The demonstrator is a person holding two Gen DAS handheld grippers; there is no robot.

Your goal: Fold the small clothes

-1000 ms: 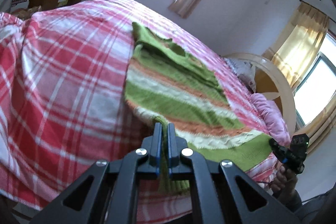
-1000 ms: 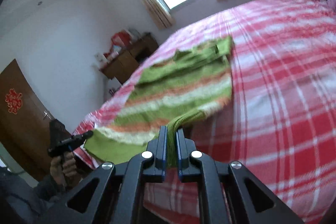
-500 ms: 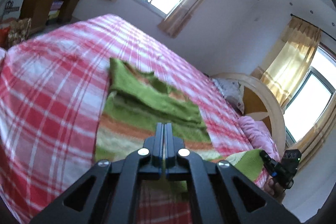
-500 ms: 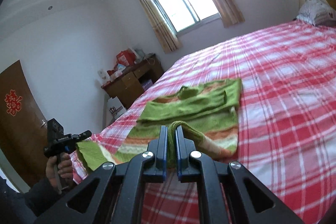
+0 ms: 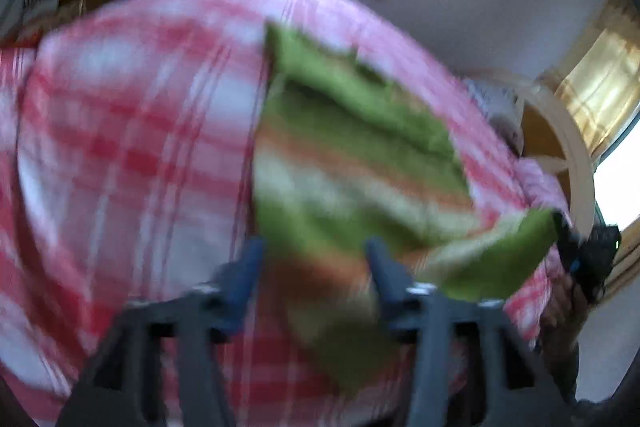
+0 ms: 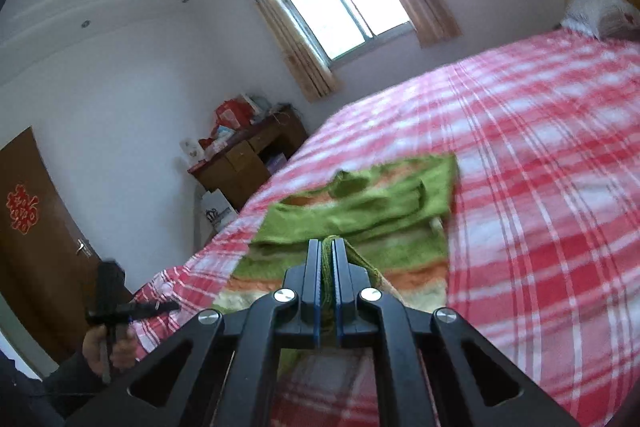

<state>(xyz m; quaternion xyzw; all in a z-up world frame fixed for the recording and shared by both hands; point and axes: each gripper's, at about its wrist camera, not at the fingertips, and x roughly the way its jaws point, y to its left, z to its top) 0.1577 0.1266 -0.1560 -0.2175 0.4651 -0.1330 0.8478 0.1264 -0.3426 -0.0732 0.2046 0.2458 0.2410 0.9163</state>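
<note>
Your left gripper (image 5: 314, 255) has jaws spread wide, just been opening, w/ the sweater (image 5: 352, 163) between the fingers (image 5: 250, 267) but pads not pressing it; view's blurred. In the right wrist view it sits at approx 8 o'clock, your hand (image 6: 108, 343) wrapped round its handle, sleeve below. Your right gripper (image 6: 328, 255) is clamped tight on a bunched fold of the sweater, fingers pointing to 12 o'clock, tilted slightly down.
</note>
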